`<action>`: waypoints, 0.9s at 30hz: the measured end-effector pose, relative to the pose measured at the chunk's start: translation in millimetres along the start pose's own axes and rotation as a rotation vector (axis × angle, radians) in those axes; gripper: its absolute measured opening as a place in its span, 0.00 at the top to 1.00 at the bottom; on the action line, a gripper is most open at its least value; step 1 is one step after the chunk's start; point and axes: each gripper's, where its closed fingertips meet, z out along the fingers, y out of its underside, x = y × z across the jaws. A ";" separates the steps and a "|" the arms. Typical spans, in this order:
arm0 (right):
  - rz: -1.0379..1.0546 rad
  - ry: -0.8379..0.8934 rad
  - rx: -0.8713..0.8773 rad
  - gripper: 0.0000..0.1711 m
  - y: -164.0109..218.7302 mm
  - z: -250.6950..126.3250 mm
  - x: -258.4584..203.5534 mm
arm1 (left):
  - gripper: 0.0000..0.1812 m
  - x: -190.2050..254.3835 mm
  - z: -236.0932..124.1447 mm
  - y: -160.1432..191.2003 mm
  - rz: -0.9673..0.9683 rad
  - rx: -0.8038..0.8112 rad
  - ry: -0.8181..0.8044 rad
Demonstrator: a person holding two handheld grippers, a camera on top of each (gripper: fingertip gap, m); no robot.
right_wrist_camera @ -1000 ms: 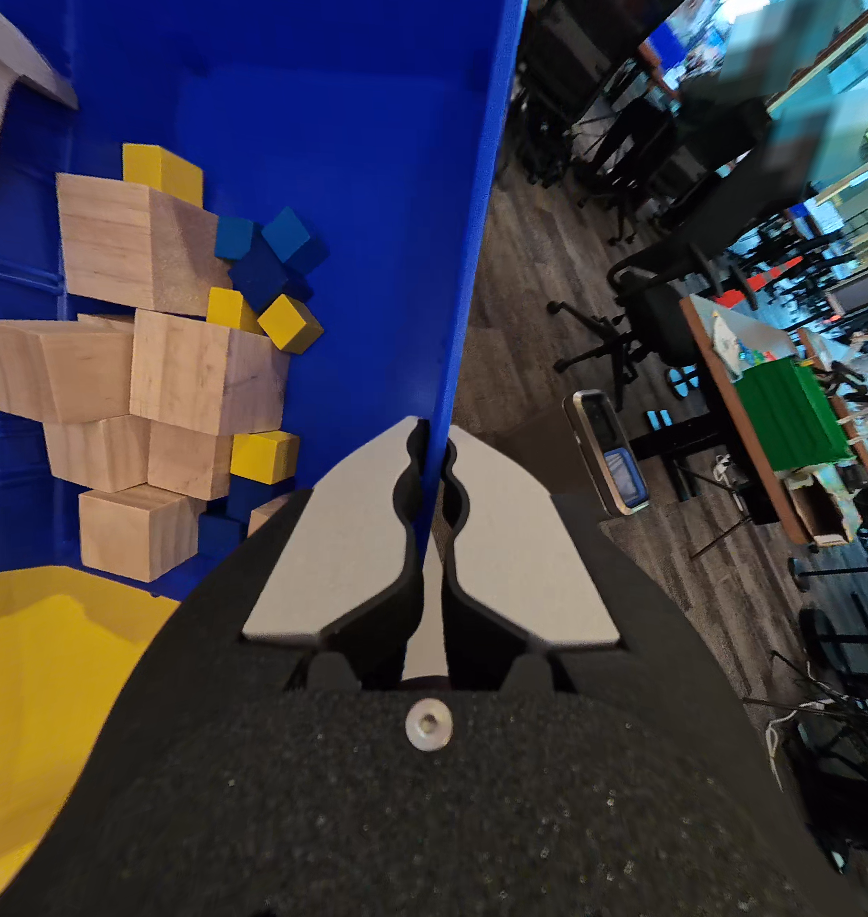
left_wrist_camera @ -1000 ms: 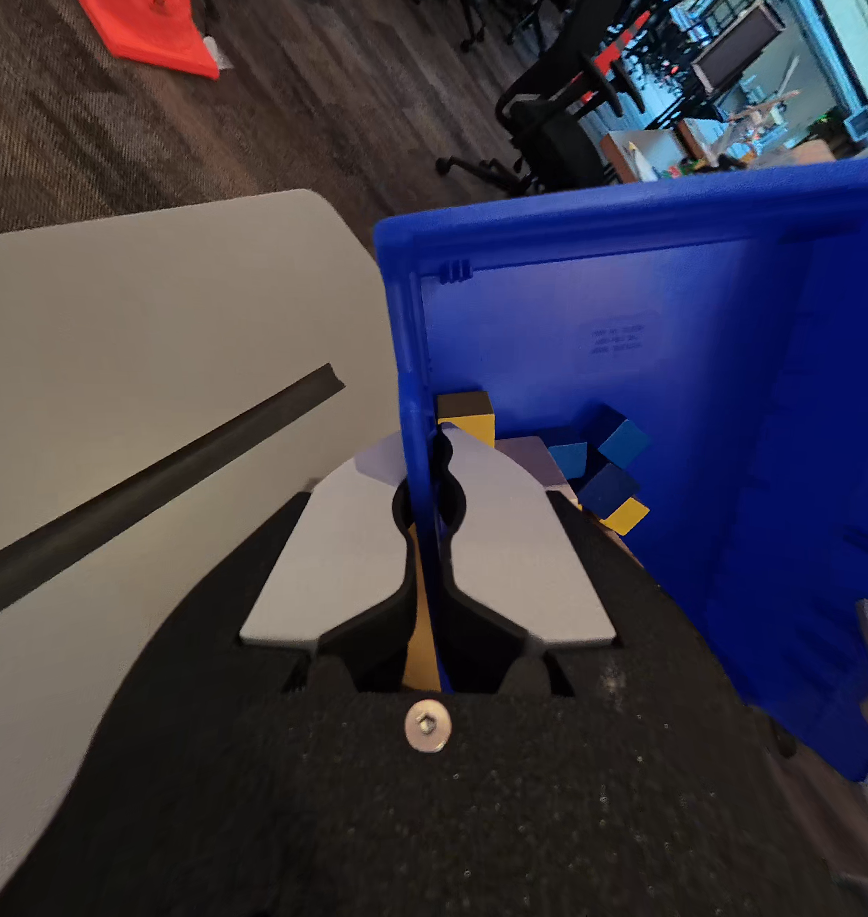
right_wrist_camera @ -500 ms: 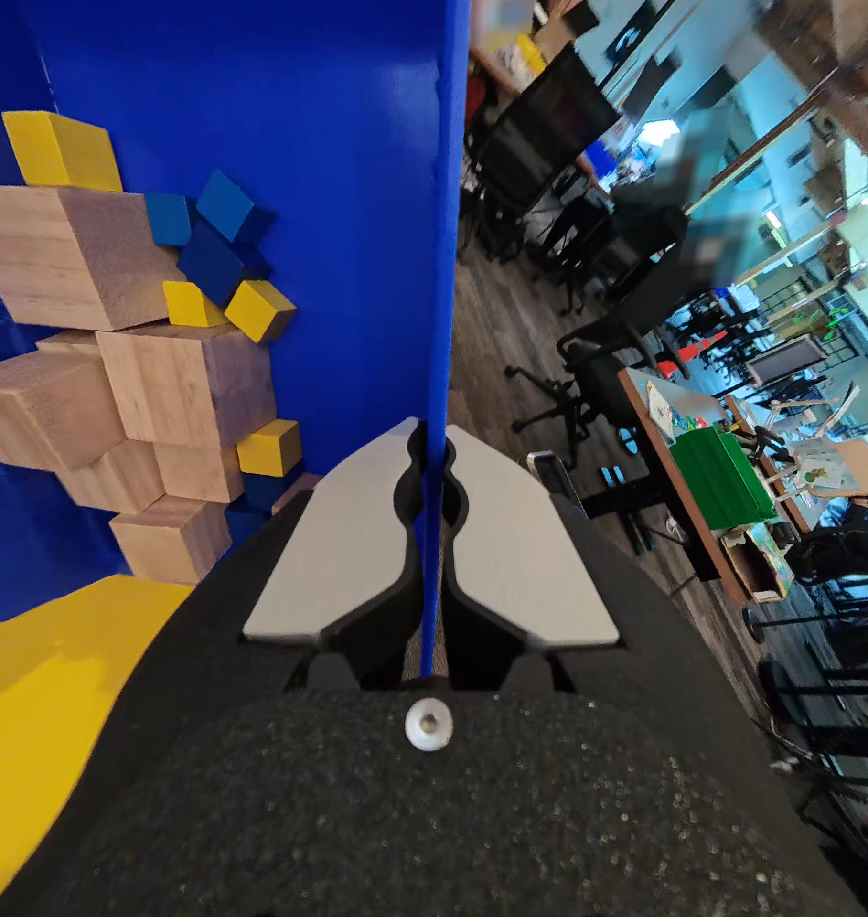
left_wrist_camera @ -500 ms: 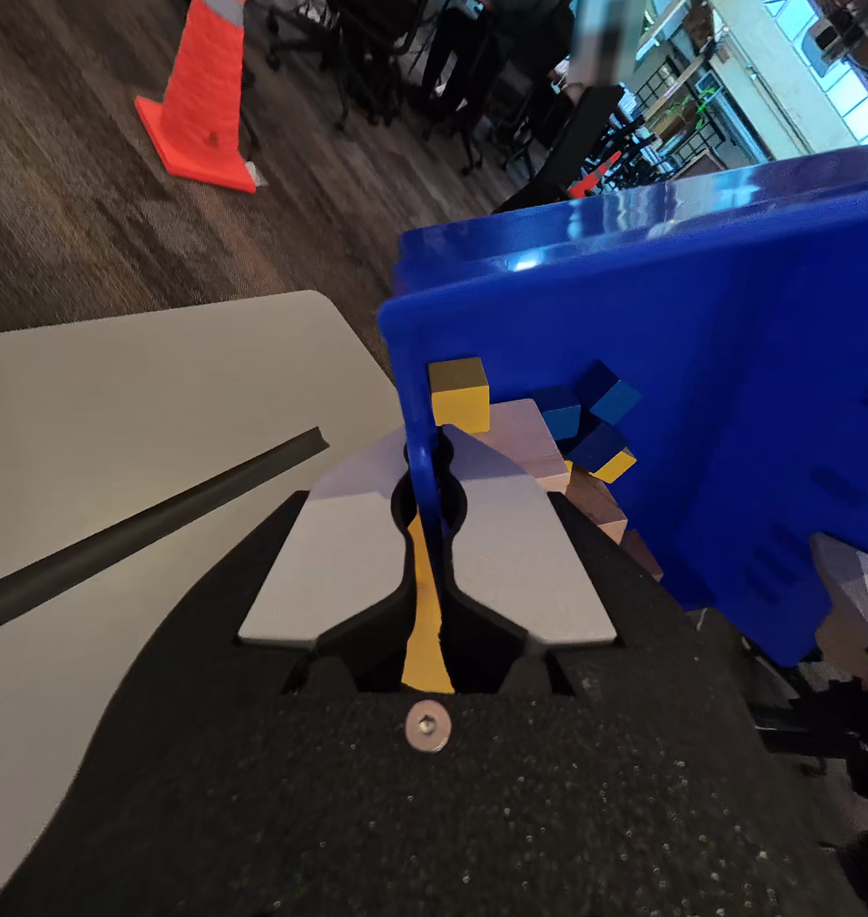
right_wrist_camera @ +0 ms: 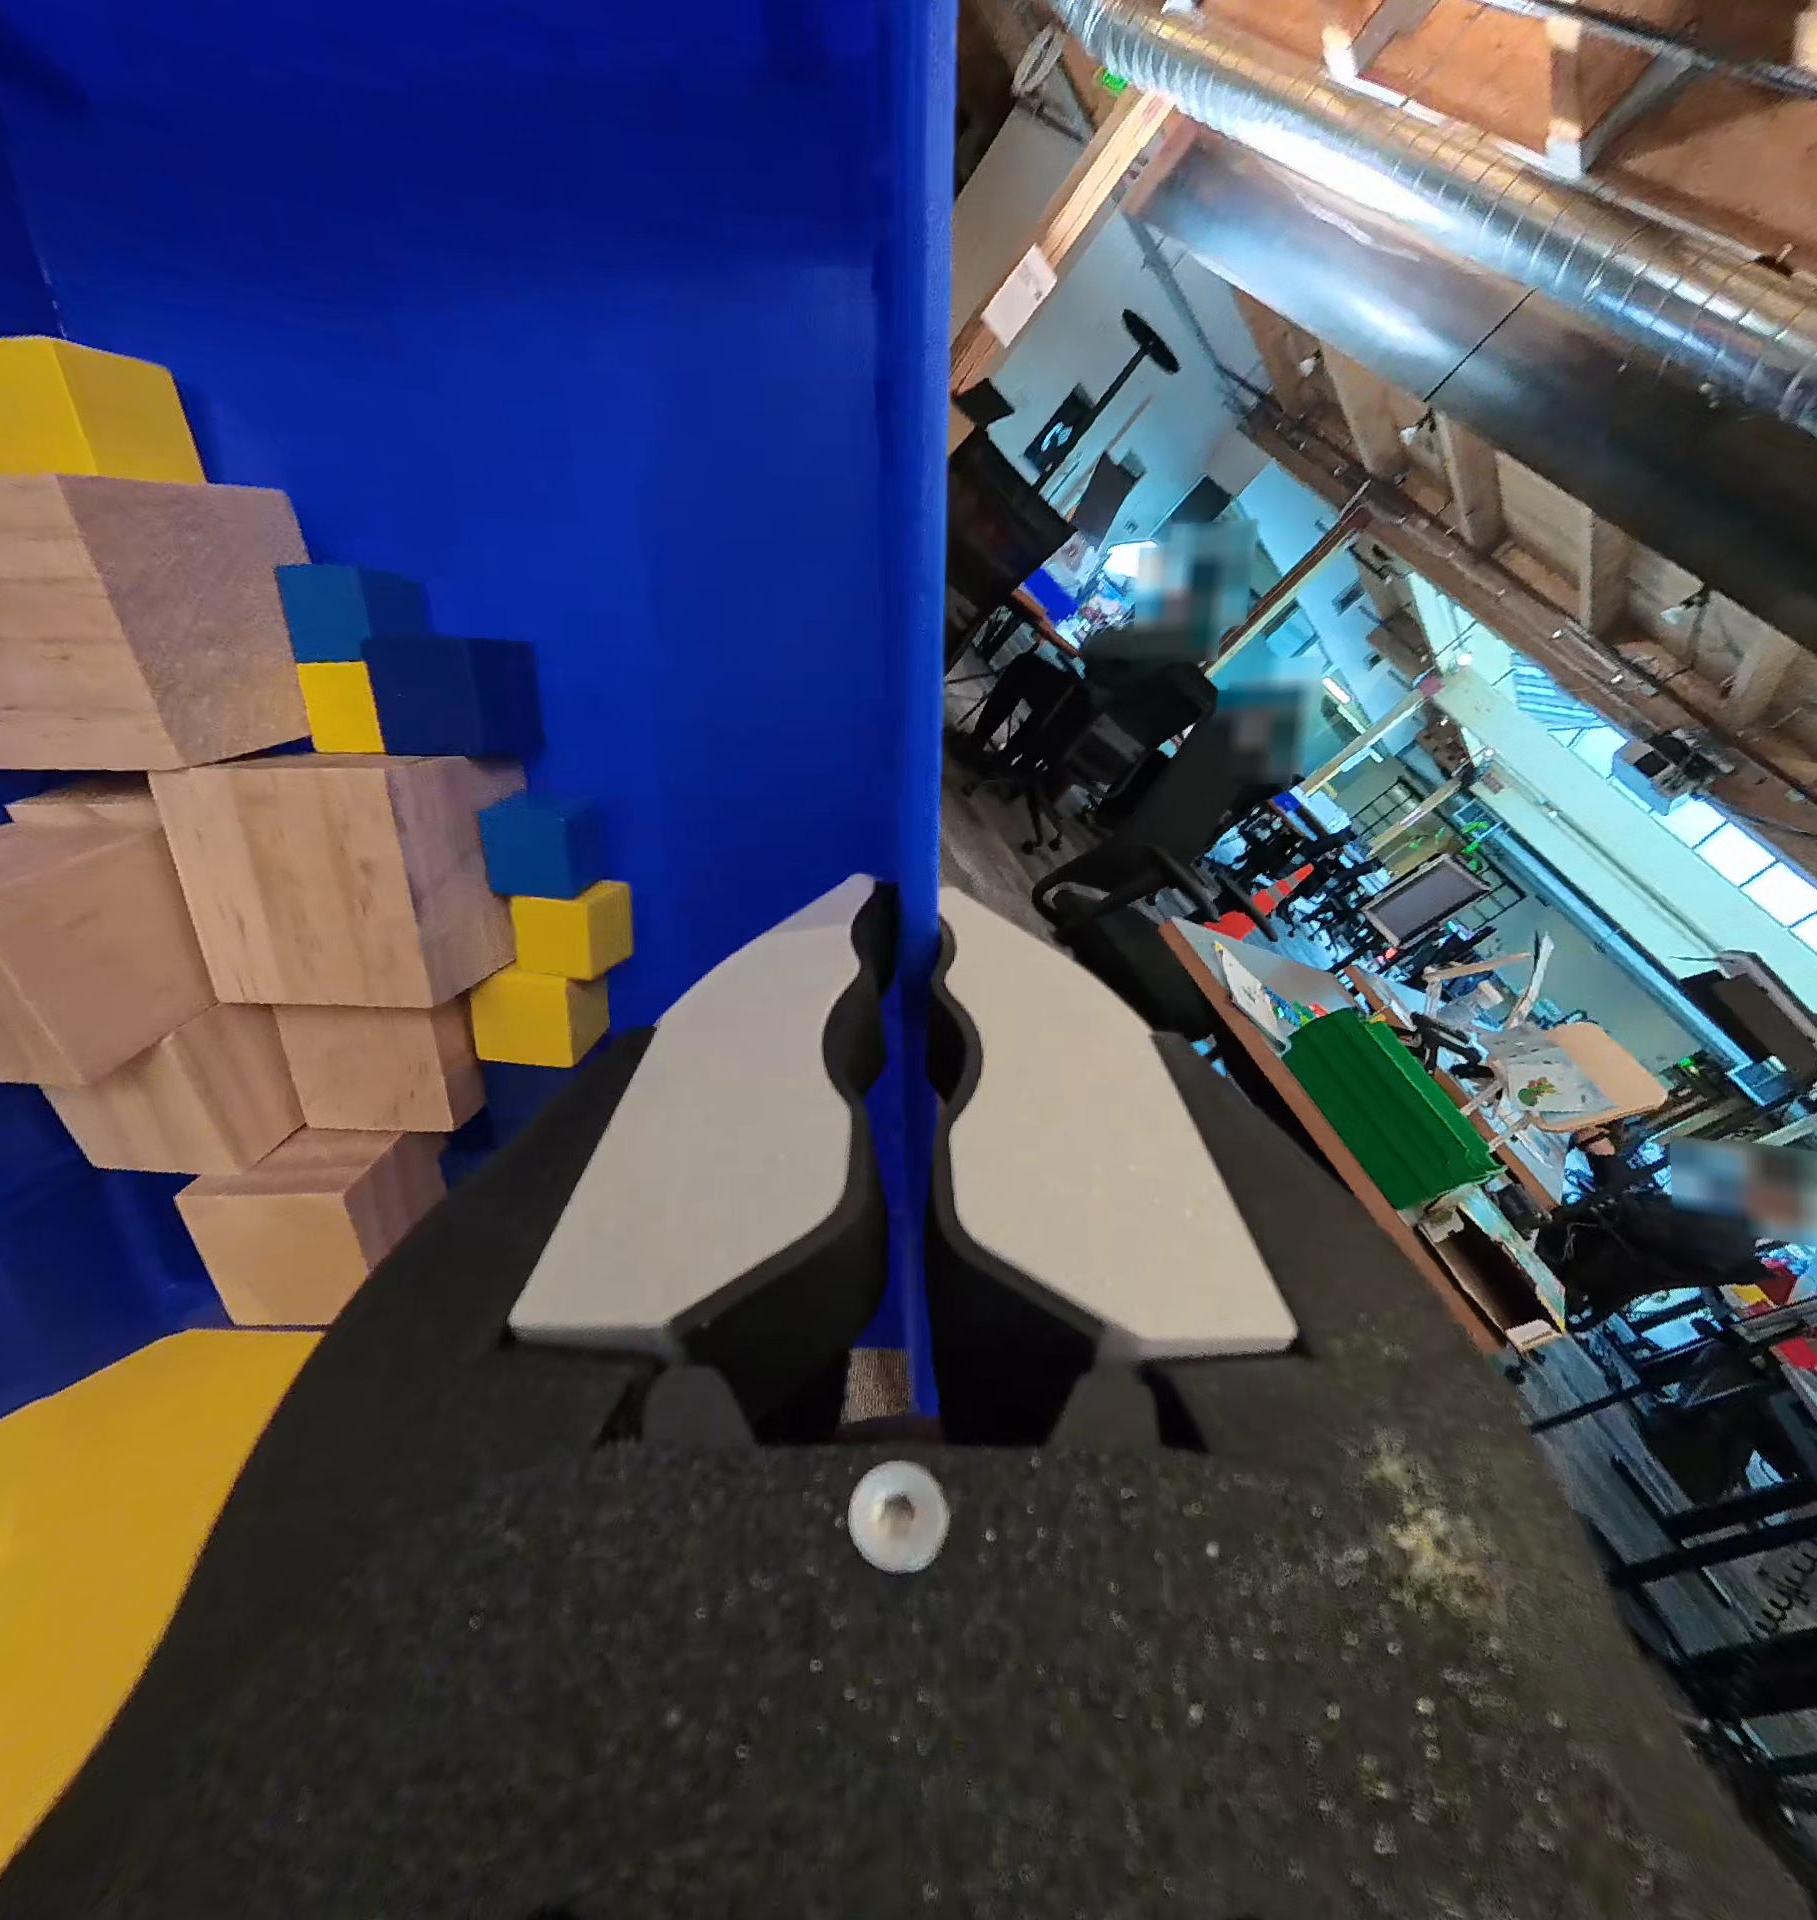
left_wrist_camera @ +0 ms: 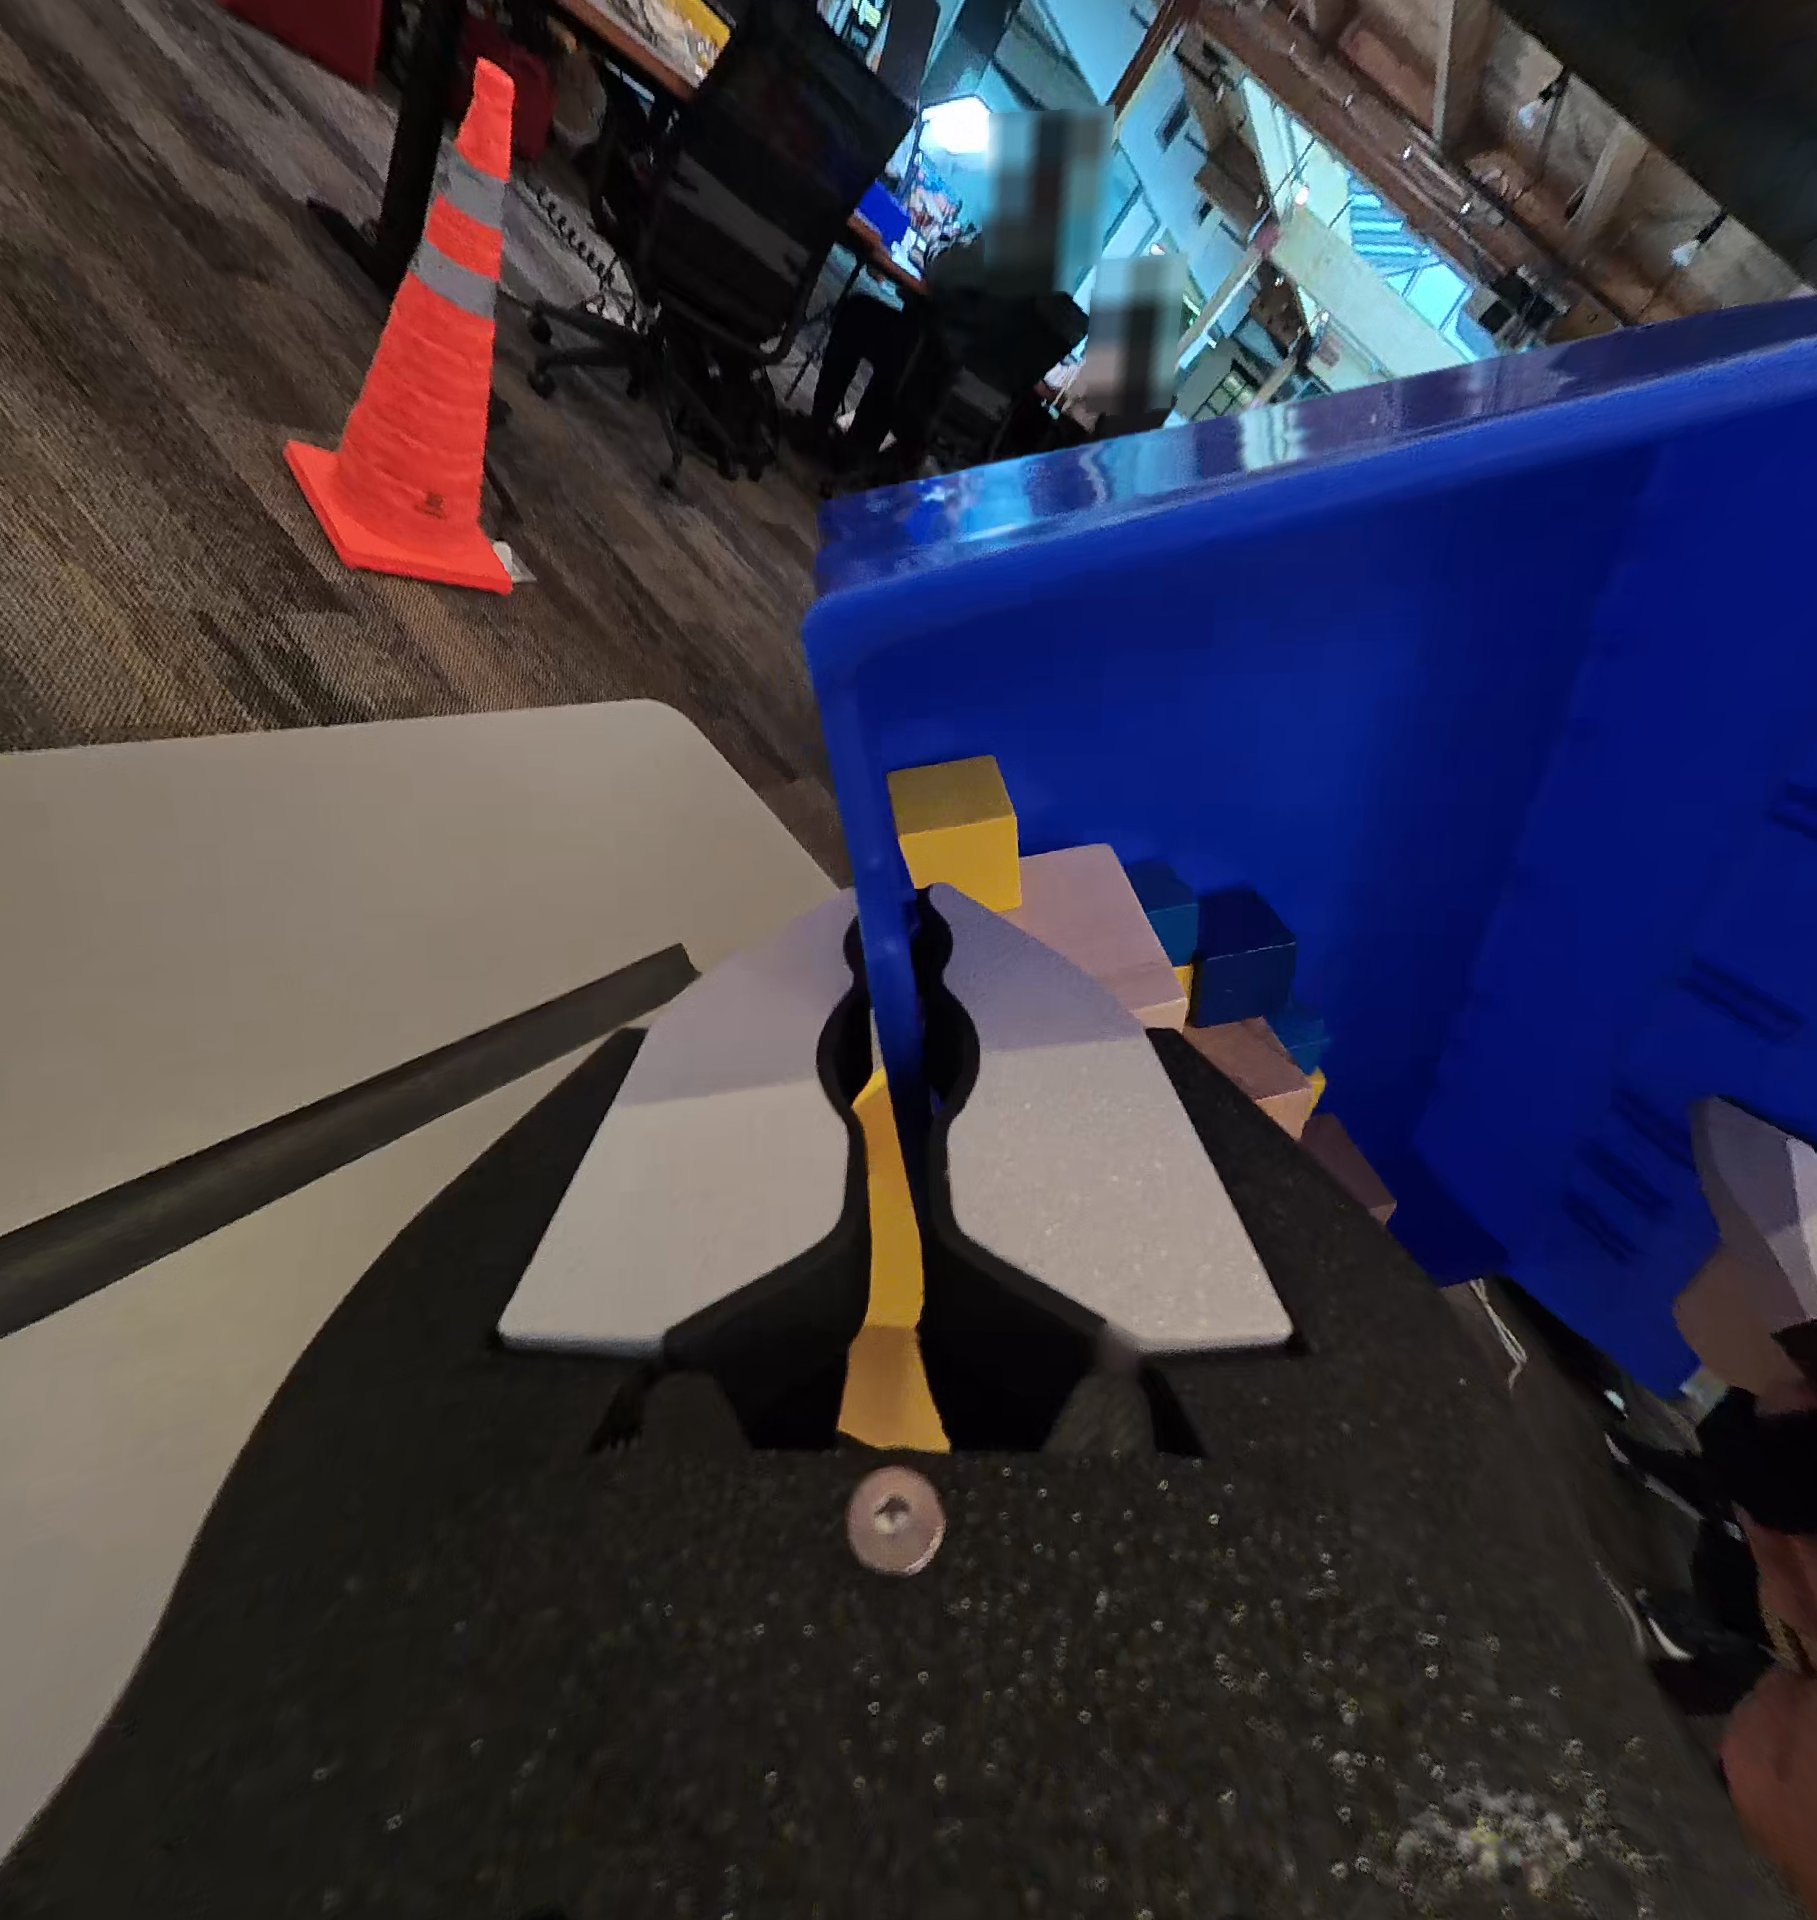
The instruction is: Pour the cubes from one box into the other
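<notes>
Left wrist view: your left tool [left_wrist_camera: 899,925] clamped on blue bin [left_wrist_camera: 1299,727] wall, centre frame; right tool [right_wrist_camera: 909,914] clamped on opposite wall. Thin plastic, likely slick, flexes; wooden cubes [right_wrist_camera: 332,883] heavy. Grip walls deep.

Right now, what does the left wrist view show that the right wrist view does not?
Only the left view shows the grey table, the orange cone on the floor, and the right gripper farther off. Only the right view shows the ceiling duct and a green cloth. Both show the tilted blue box, with cubes piled inside, and the yellow box below.
</notes>
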 end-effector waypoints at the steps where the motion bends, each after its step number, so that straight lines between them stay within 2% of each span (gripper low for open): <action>1: 0.002 0.010 0.019 0.98 -1.2 -0.8 0.2 | 0.97 0.9 -1.7 -2.0 0.009 0.017 -0.001; 10: -0.033 0.120 0.201 0.98 -0.6 -22.6 -0.4 | 0.97 8.0 -18.6 -1.3 0.049 0.173 0.053; 27: -0.043 0.196 0.335 0.98 11.1 -45.3 -3.0 | 0.97 17.0 -42.4 7.4 0.153 0.318 0.088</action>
